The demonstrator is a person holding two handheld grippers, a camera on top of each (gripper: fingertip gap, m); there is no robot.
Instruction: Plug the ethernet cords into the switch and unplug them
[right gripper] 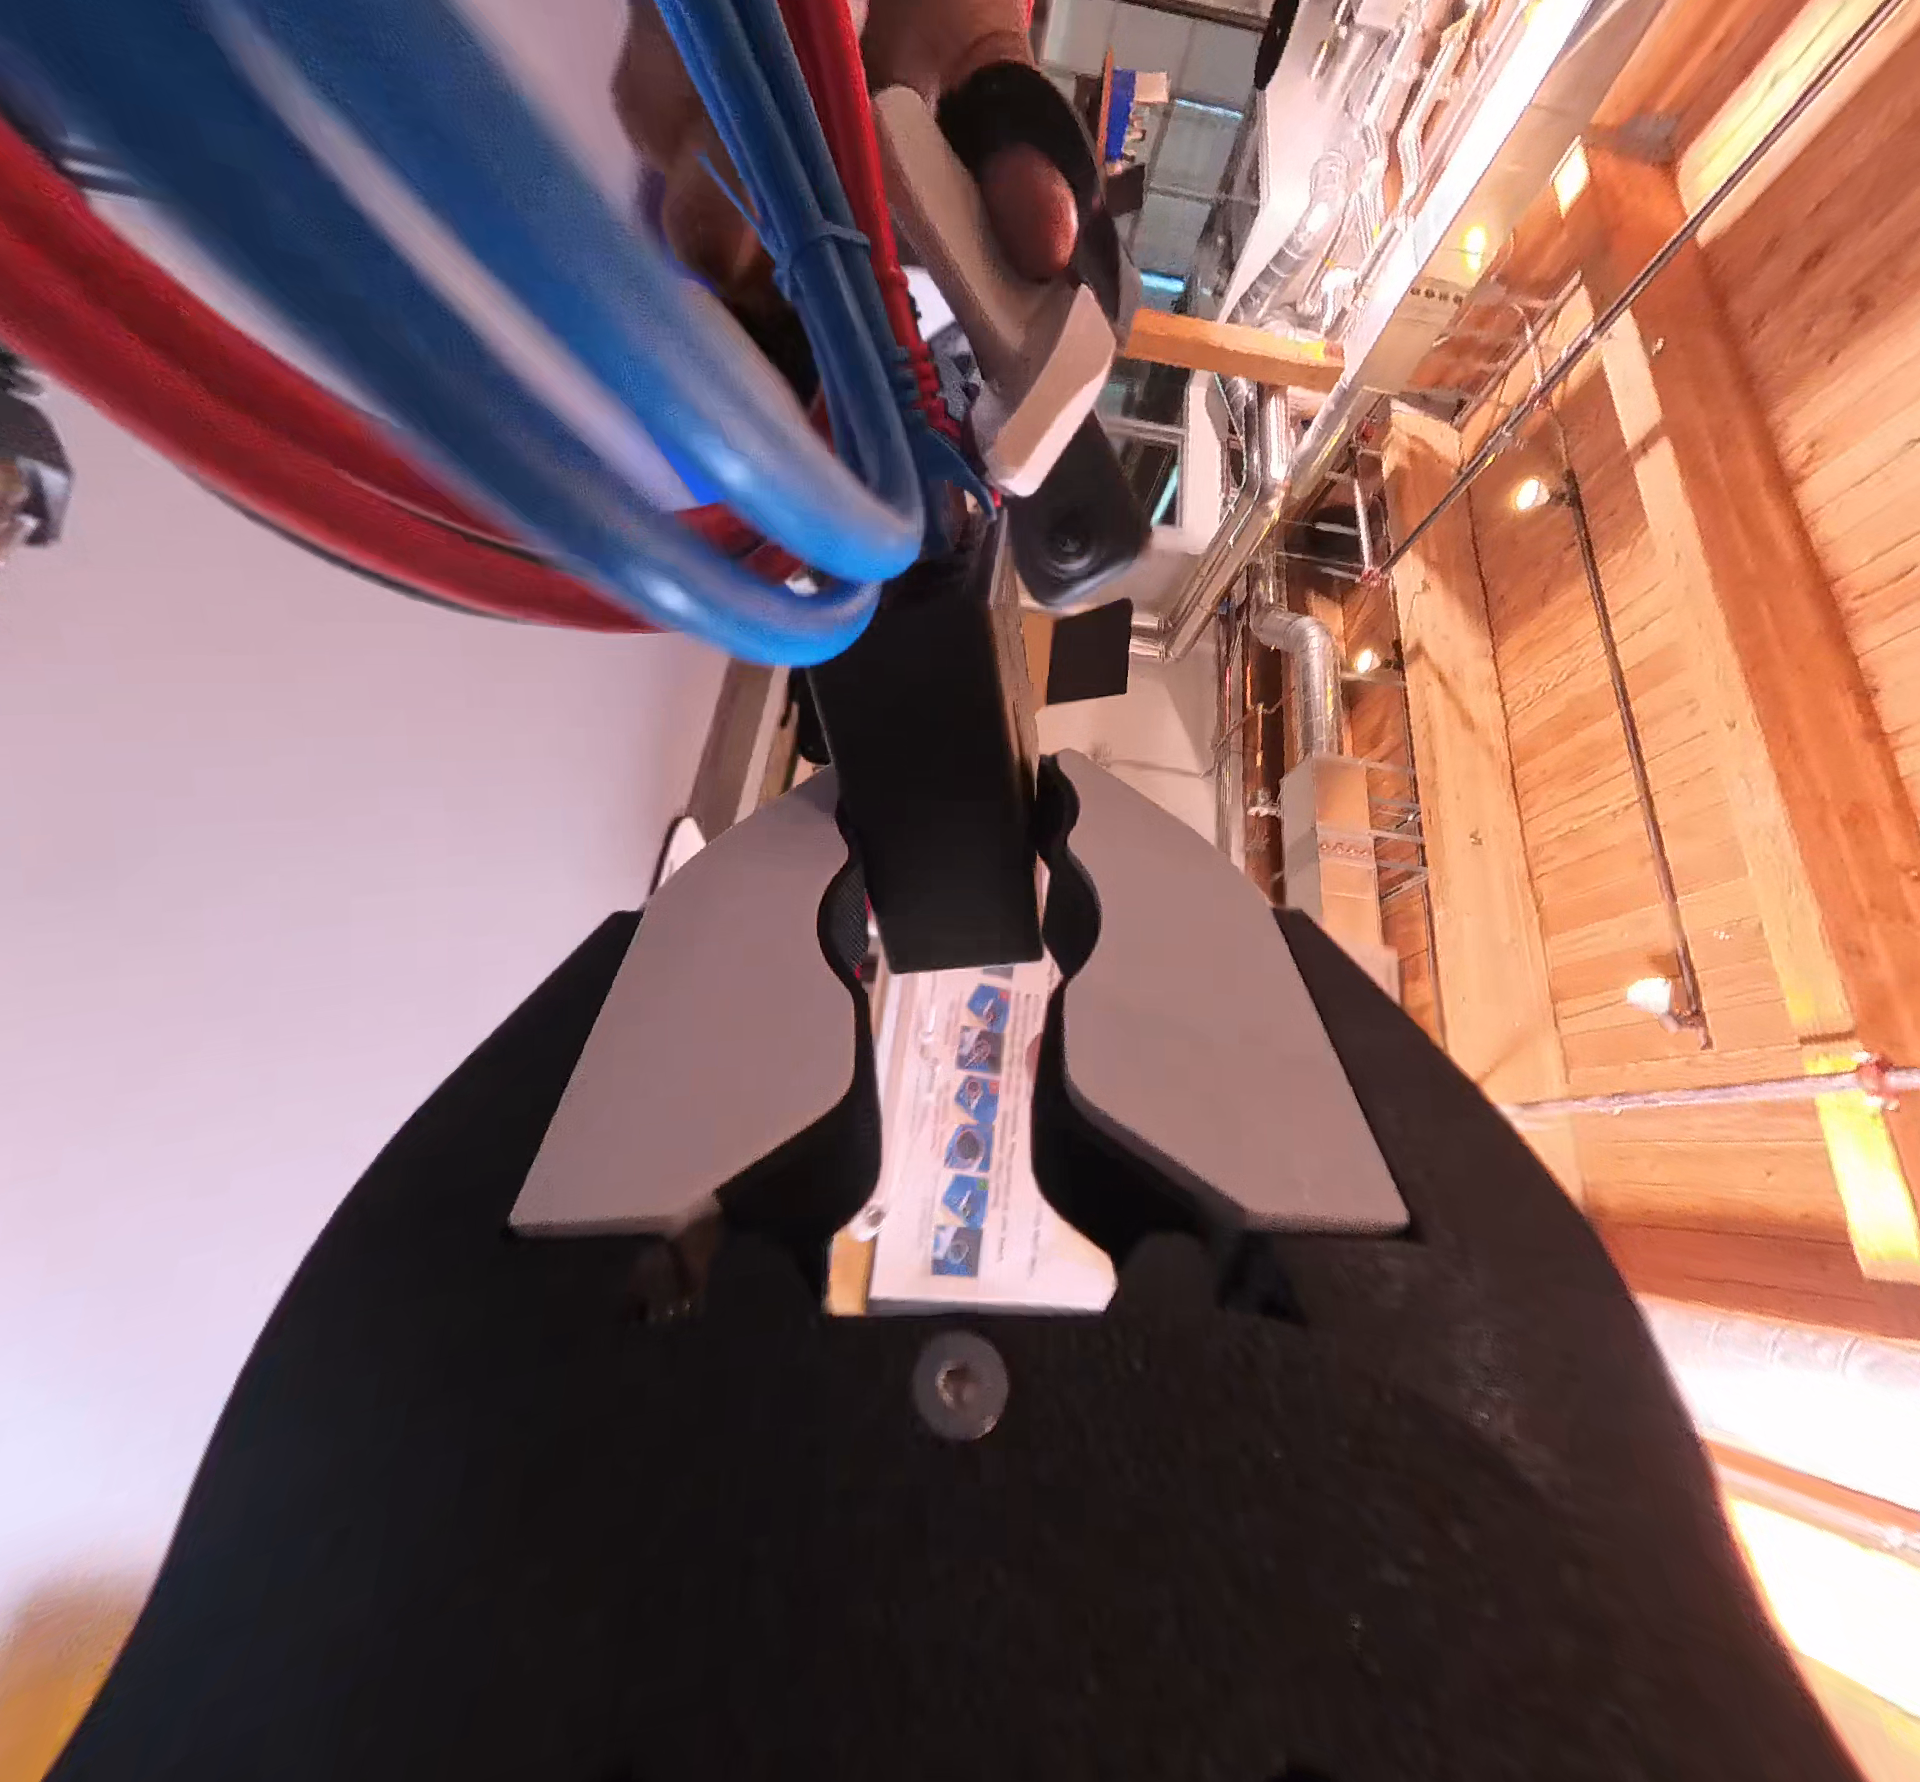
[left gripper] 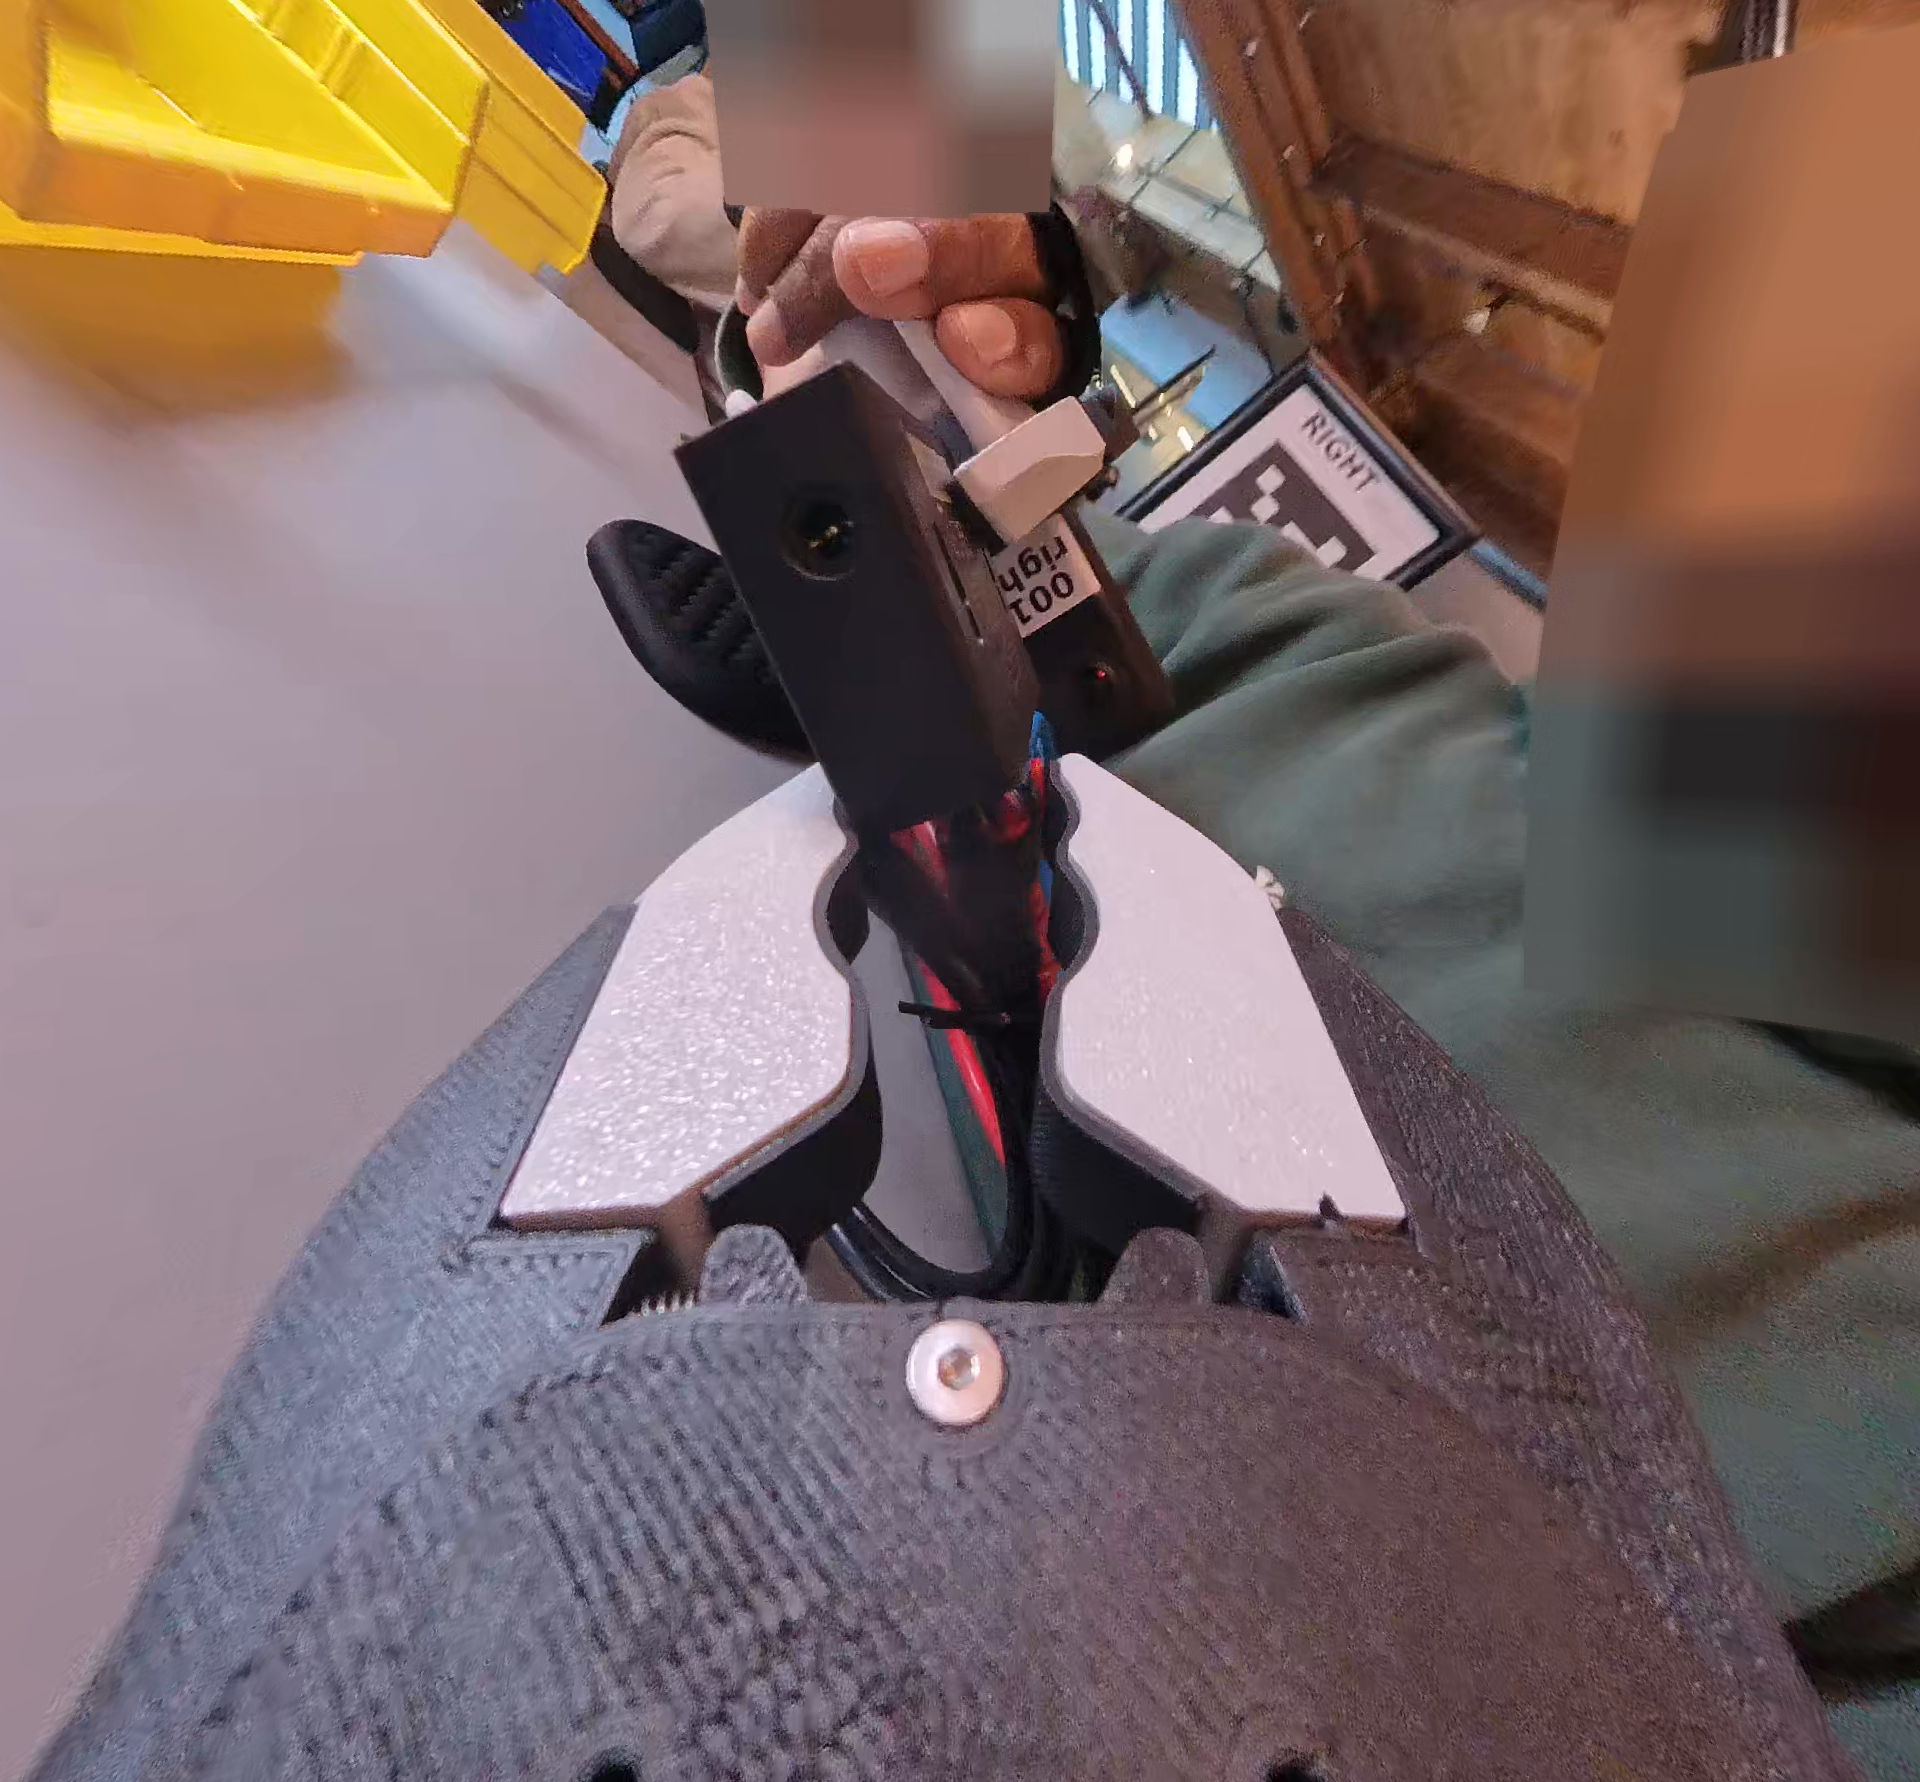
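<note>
**Switch held in the air between both grippers, no cord being plugged yet.**
Left gripper (left gripper: 951, 797) pinches the cord end of the black switch (left gripper: 873, 610); right gripper (right gripper: 945, 828) is clamped on its other end. Looks like a setup step. Next: set it down and free one gripper for a plug. Only the right view shows the tied blue cords (right gripper: 520, 382) and red cords (right gripper: 208, 402). Only the left view shows the yellow bin (left gripper: 260, 70) and round socket. Ports are hidden.
</note>
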